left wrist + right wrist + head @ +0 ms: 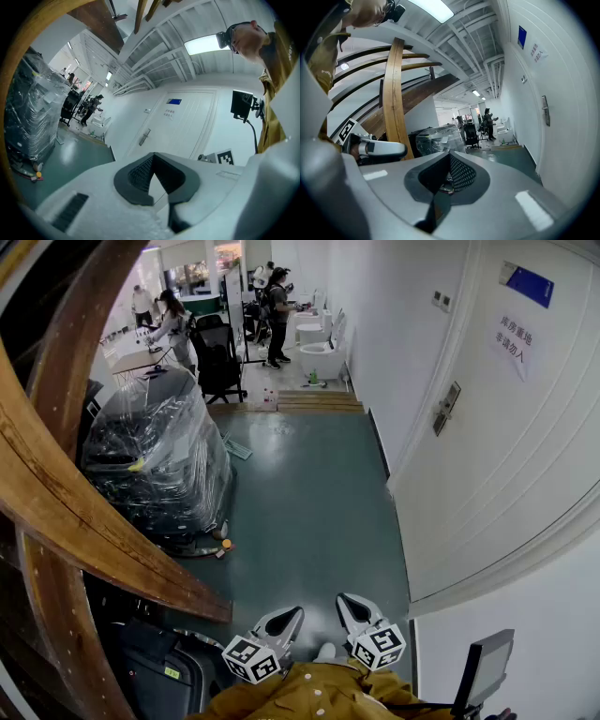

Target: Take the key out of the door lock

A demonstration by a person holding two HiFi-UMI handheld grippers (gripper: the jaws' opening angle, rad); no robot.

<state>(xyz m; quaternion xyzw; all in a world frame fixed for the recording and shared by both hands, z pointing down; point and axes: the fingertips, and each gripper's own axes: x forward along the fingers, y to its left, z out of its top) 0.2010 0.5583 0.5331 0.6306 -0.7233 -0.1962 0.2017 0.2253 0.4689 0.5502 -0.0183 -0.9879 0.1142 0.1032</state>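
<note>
The approach seems not yet begun: the left gripper (286,618) and the right gripper (349,606), both pressed together and empty, hang well apart from the door lock (446,409), where the key is too small to see, so next one gripper must probably reach there and open.

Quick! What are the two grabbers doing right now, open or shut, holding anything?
Left gripper: closed, holding nothing.
Right gripper: closed, nothing clearly held.

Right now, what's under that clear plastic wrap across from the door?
A bulky dark machine with a yellow patch shows through the plastic wrap. Folds and glare cover its details, so what it is can't be told.
</note>
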